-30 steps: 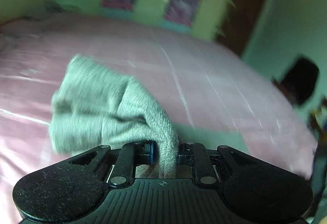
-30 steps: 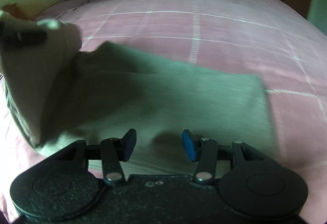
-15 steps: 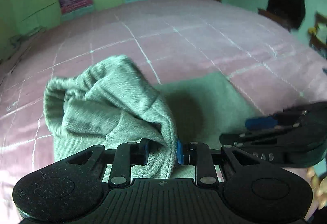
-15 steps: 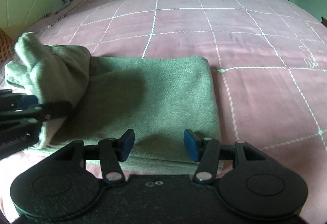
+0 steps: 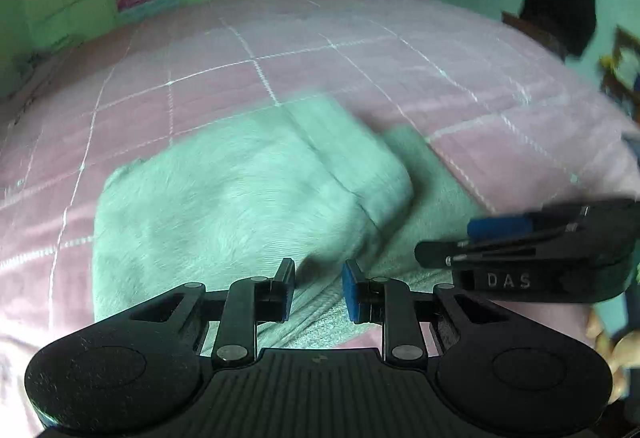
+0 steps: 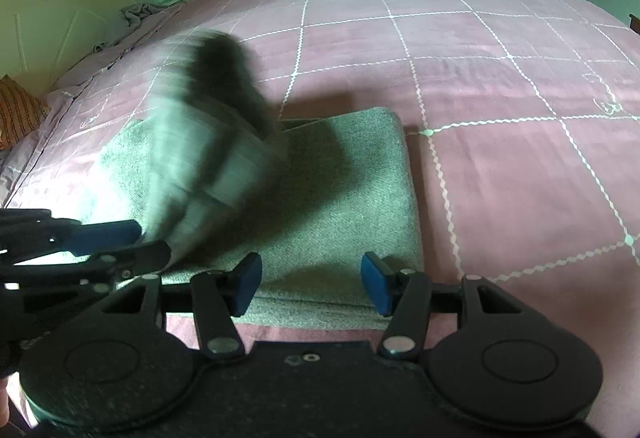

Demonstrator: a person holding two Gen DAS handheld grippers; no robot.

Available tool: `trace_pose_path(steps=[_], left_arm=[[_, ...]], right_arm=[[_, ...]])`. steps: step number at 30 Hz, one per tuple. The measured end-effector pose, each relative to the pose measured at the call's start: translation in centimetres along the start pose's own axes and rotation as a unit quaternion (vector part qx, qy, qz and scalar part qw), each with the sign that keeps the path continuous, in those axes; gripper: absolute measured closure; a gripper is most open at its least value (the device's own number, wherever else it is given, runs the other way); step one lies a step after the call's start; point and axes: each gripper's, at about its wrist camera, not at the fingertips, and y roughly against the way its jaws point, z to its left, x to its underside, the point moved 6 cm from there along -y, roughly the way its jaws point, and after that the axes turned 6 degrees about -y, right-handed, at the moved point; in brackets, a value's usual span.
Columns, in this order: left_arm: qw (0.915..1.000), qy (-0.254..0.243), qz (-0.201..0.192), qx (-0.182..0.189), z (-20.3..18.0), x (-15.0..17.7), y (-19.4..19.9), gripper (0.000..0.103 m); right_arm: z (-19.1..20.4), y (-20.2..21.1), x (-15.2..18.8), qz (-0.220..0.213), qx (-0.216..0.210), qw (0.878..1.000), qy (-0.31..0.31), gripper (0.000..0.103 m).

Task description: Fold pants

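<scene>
Pants (image 6: 344, 198) of grey-green knit lie folded on a pink checked bedspread (image 6: 500, 86), near its front edge; a motion-blurred flap (image 6: 208, 142) hides their left half in the right wrist view, its outline hard to make out; bare bedspread stretches beyond the pants and to their right; the left gripper (image 5: 318, 292) stands narrowly parted above the pants, gripping nothing; the right gripper (image 6: 311, 288) is opening, no cloth pinched; only the left wrist view shows a dark shape (image 5: 560, 4) on the far wall.
</scene>
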Motion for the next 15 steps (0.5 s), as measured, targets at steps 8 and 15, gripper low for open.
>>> trace_pose_path(steps=[8, 15], left_arm=[[0.977, 0.209, 0.008, -0.042, 8.1, 3.9, 1.7, 0.078], [0.9663, 0.255, 0.019, -0.031, 9.3, 6.8, 0.9, 0.078]], right_arm=[[-0.1, 0.0, -0.4, 0.007, -0.04, 0.998, -0.053, 0.039], [0.3, -1.8, -1.7, 0.03, -0.1, 0.985, -0.137, 0.028]])
